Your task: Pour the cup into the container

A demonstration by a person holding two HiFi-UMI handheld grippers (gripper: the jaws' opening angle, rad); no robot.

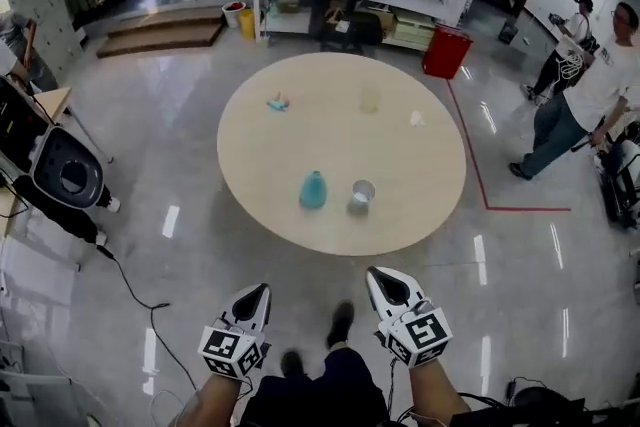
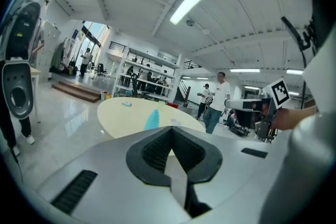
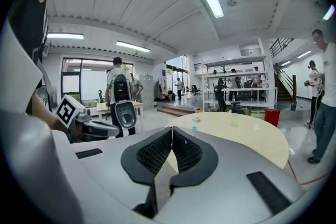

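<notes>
Nothing of the pour has begun, as far as can be judged. The cup (image 1: 362, 194) stands upright on the round table (image 1: 250, 165), near its front edge, with the blue container (image 1: 313, 189) just beside it on its left; neither is touched. What the cup holds cannot be made out. Both grippers are held well back from the table, over the floor by the person's legs. The left gripper (image 1: 255, 293) has its fingers pressed together with nothing between them, and the right gripper (image 1: 380, 277) is likewise closed and empty. All is left to do: reach in, grasp the cup, lift it, tip it over the container
</notes>
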